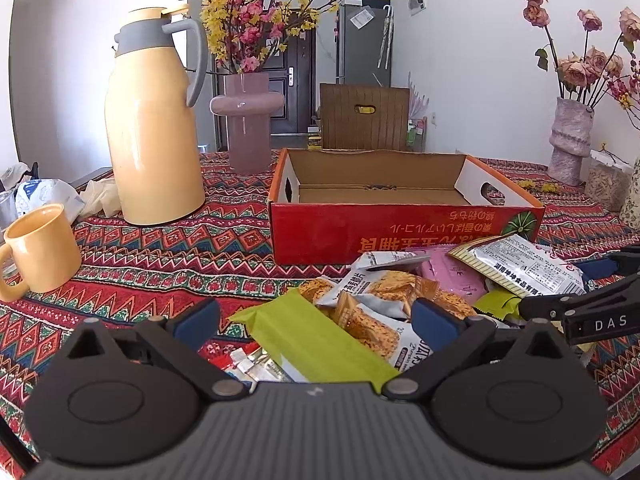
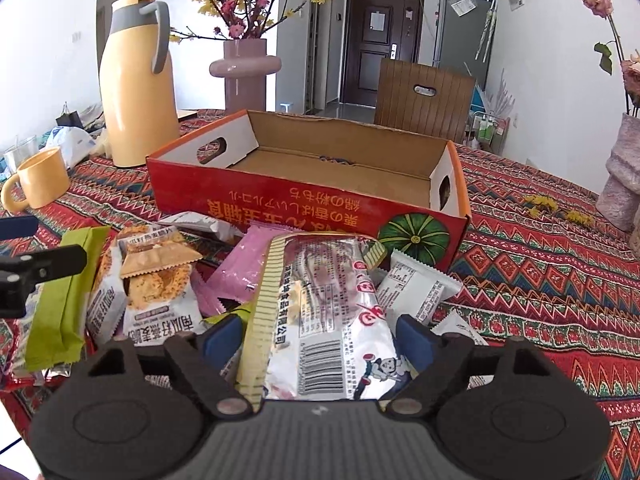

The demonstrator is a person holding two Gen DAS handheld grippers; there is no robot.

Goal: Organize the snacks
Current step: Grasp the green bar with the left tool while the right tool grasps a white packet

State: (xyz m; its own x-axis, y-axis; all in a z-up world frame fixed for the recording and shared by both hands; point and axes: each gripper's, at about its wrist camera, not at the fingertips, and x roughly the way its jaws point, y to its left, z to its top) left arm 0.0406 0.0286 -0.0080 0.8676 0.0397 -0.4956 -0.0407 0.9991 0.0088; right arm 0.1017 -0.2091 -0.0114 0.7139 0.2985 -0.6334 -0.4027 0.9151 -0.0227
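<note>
The right gripper (image 2: pixel 318 334) straddles a long silvery snack packet (image 2: pixel 320 312) atop the wrapper pile, whether its blue pads press it I cannot tell, the left gripper (image 1: pixel 316 318) stands apart over a green wrapper (image 1: pixel 316 340), and beyond lies the open red cardboard box (image 2: pixel 304 200).

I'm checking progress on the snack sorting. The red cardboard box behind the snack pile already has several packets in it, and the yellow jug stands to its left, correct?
Not quite. The red cardboard box has no packets in it: both wrist views show a bare cardboard floor. The snack pile lies on the tablecloth in front of it. The yellow jug does stand to the box's left.
</note>
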